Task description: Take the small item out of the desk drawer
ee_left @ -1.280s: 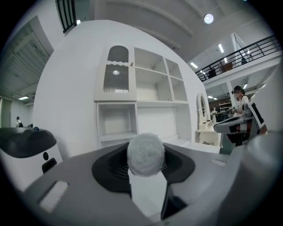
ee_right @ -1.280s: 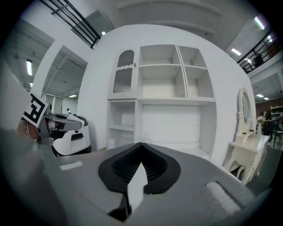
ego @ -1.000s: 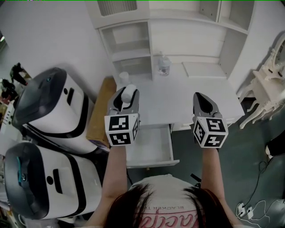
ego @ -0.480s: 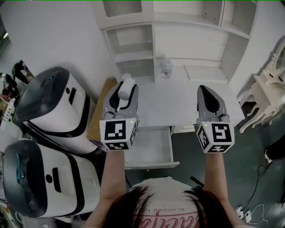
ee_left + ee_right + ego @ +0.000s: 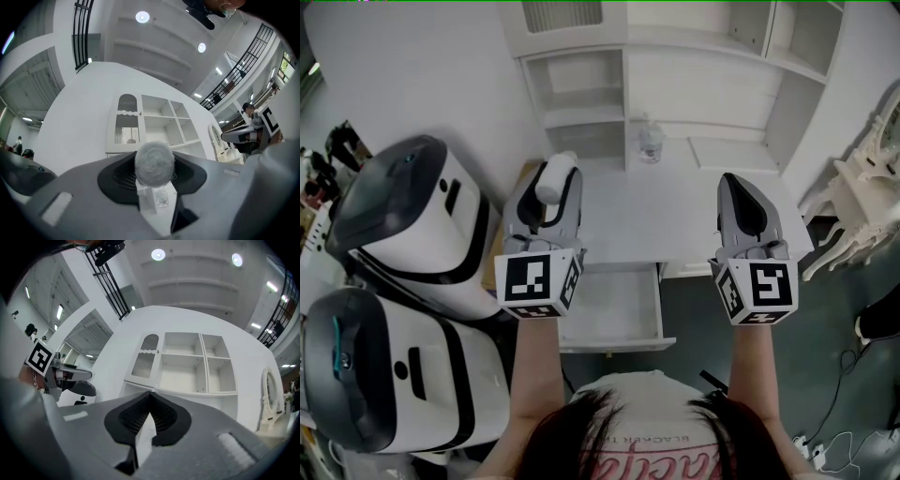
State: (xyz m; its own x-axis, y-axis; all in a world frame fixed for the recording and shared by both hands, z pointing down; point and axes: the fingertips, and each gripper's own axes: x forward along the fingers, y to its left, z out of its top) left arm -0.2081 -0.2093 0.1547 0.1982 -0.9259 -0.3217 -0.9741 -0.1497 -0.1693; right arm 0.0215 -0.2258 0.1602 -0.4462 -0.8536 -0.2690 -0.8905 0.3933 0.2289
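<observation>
The person's dark hair (image 5: 656,436) filled the bottom of the head view, with both bare forearms reaching forward from it. Just ahead, the drawer (image 5: 619,343) stood pulled out from under the front edge of the white desk (image 5: 666,220), over a dark floor (image 5: 698,319).

The left gripper (image 5: 561,174) hovered over the desk's left edge, its jaws partly closed and clamped on a small white fuzzy ball (image 5: 154,161), which was pinched between the dark pads and was well clear of the drawer. The right gripper (image 5: 734,183) hung over the right half of the desktop with its jaws brought together at the tips and nothing between them.

To the left of the desk stood two big white-and-black machines, one near (image 5: 384,375) and one farther back (image 5: 403,211). To the right, a white carved piece of furniture (image 5: 862,178) stood by the desk's right corner.

At the back edge of the desktop stood a clear bottle (image 5: 650,142), in front of white open shelves (image 5: 581,94) that rose against a plain white wall.

The gripper views showed a tall white ceiling with round lights (image 5: 158,254) and black railings (image 5: 82,33) high up.
</observation>
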